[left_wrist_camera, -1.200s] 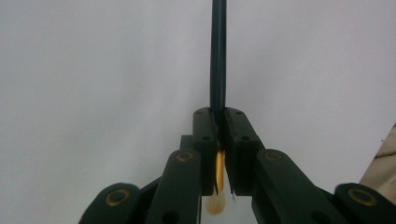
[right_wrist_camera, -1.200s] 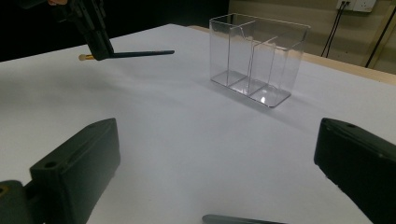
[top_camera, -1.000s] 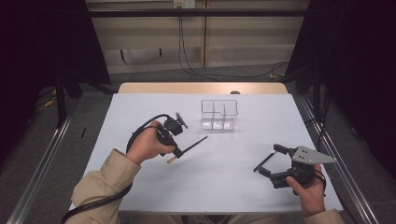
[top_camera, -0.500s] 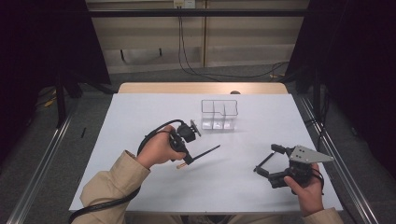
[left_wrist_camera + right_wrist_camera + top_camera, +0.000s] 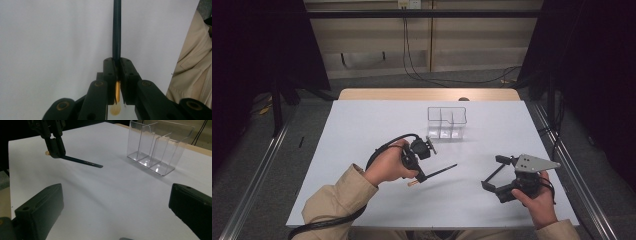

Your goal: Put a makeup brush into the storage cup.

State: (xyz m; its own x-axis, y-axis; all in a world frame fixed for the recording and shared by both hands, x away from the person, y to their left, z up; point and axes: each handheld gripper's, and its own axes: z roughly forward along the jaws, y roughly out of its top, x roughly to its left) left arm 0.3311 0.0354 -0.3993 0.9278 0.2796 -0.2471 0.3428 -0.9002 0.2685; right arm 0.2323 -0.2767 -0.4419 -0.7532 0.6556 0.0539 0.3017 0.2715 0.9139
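From the high view, my left gripper [image 5: 421,176] holds a brush [image 5: 436,173] above the white table [image 5: 362,130], its handle aimed toward three o'clock; the clear organizer [image 5: 447,121] stands at one o'clock from it. My right gripper [image 5: 495,173] hovers with jaws apart. In the left gripper view, my jaws clamp the brush [image 5: 116,37], handle toward twelve. In the right gripper view, jaws wide, brush [image 5: 82,161] at eleven, organizer [image 5: 156,145] at one.

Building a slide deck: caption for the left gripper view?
Left gripper clamped on a slim dark brush, tan bristles behind the jaws, above white table.
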